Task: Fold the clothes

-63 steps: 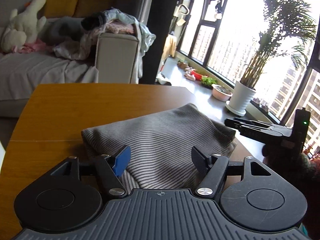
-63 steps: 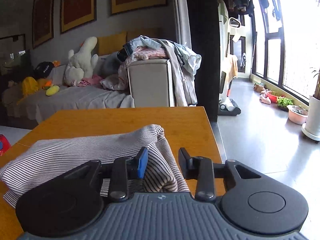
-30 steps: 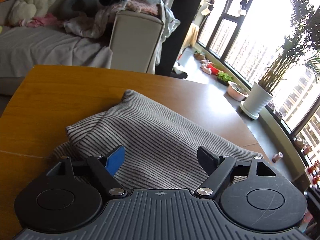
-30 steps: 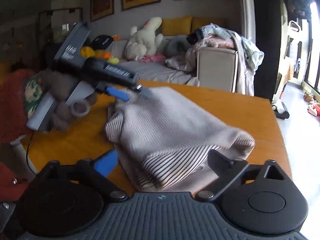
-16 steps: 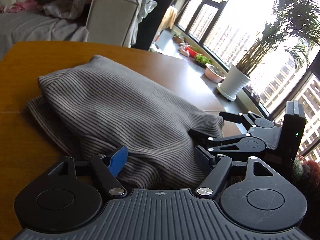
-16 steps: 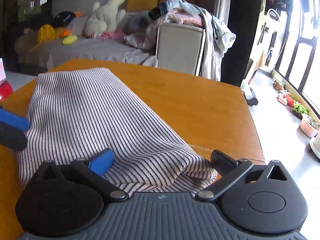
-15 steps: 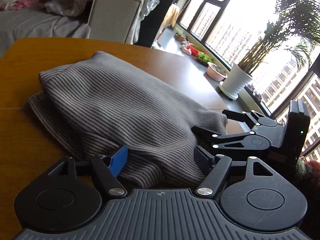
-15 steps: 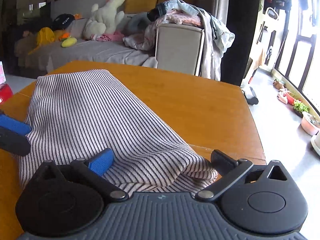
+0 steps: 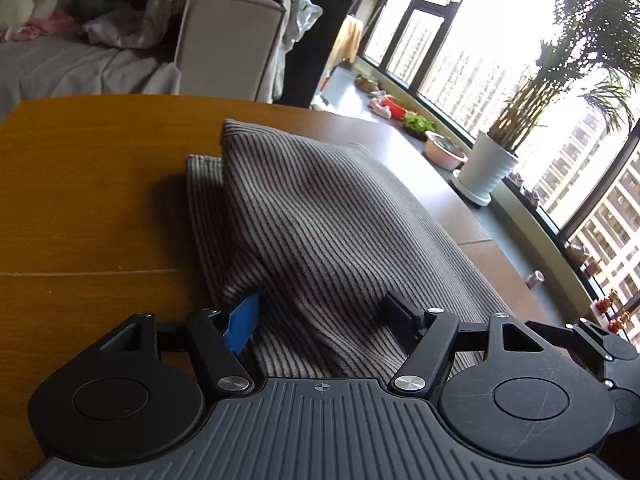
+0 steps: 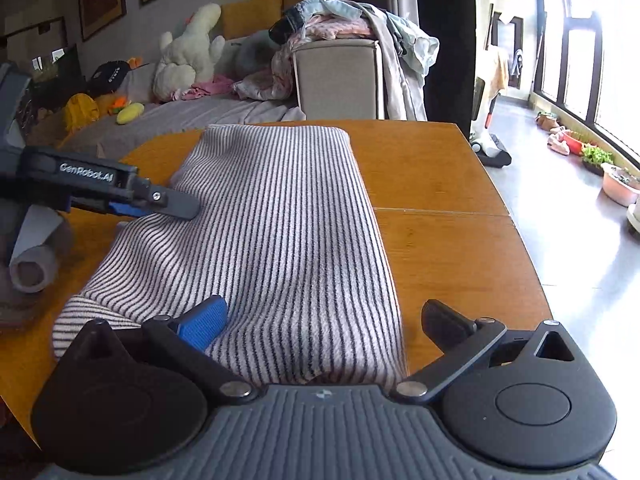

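Striped garment (image 10: pixel 280 240): a folded knit piece with thin dark stripes, laid lengthwise on the wooden table (image 10: pixel 440 200); in the left wrist view (image 9: pixel 320 220) an upper layer is seen lying over a lower layer, the edge of which shows at the far left side.
Near end of garment: reached up to the right gripper (image 10: pixel 324 320); a small striped flap is seen spread out to the left of the blue pad (image 10: pixel 204 320).
Right gripper: its fingers are spread wide, with the blue pad resting on the fabric and the black fingertip (image 10: pixel 444 320) just off the garment's right edge, over bare wood; nothing is clamped.
Left gripper: seen in its own view (image 9: pixel 320 316) with fingers parted and fabric bunched between them; the blue pad (image 9: pixel 242 320) is partly tucked under a fold. In the right wrist view (image 10: pixel 176 204) its tips are seen lying against the garment's left side. Whether cloth is pinched cannot be told.
Table: a seam is seen running across the top, under the garment.
Background: a sofa (image 10: pixel 200 116) with a white plush toy (image 10: pixel 184 56), a heap of clothes (image 10: pixel 352 20) on a beige armrest, and a potted palm (image 9: pixel 492 168) by the windows.
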Demonstrator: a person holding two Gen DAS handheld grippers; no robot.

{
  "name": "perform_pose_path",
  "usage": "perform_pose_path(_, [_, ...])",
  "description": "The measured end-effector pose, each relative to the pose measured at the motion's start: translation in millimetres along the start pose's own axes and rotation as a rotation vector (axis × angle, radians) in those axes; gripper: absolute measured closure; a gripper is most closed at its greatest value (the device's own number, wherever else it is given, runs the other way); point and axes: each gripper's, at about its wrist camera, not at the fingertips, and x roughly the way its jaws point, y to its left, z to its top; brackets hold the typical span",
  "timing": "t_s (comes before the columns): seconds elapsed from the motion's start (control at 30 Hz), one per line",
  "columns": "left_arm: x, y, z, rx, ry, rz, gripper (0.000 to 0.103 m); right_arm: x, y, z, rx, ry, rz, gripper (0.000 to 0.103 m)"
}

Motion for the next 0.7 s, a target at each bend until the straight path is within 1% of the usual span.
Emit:
perform_pose_path(0.07, [-2.1,-1.5,-1.0,0.014,-0.001,0.009,0.03,-1.4,4.3,-2.9,0.016,-0.006,0.002,0.0])
perform_pose_path(0.2, [-14.8,-2.6,-7.2,0.024,0.005,0.036,0.029,-0.1,-0.2,-1.6,0.036,0.008,0.02,0.0])
perform_pose_path(0.33, [-40.6,-7.0,-17.0,0.036,-0.013,0.012,0.029,1.2,-1.9,1.1,0.029,0.021,0.033,0.0])
perform_pose_path(0.43, [-54.1,-17.0,-27.5,0.083,-0.016,-0.001,0.03,-1.3,-6.3,8.8,0.026,0.032,0.044,0.0])
perform_pose_path(0.47, [-56.6,-21.7,-32.4,0.108,-0.014,0.006,0.03,-5.4,-6.9,11.8,0.018,0.019,0.034,0.0])
perform_pose_path(0.53, [-56.3,-27.7,-40.2,0.143,-0.002,0.017,0.031,-20.8,-4.9,16.2,-0.018,-0.047,-0.012,0.0])
perform_pose_path(0.6, [-53.4,-29.1,-46.1,0.144,0.016,0.014,0.031,-37.9,-1.5,19.7,-0.046,-0.115,-0.031,0.0])
perform_pose_path(0.67, [-49.7,-29.1,-51.5,0.136,0.032,0.011,0.031,-52.8,4.4,20.6,-0.065,-0.17,-0.003,0.0])
perform_pose_path(0.7, [-49.0,-28.5,-52.6,0.134,0.034,0.011,0.031,-56.6,9.0,19.5,-0.084,-0.177,0.015,0.002])
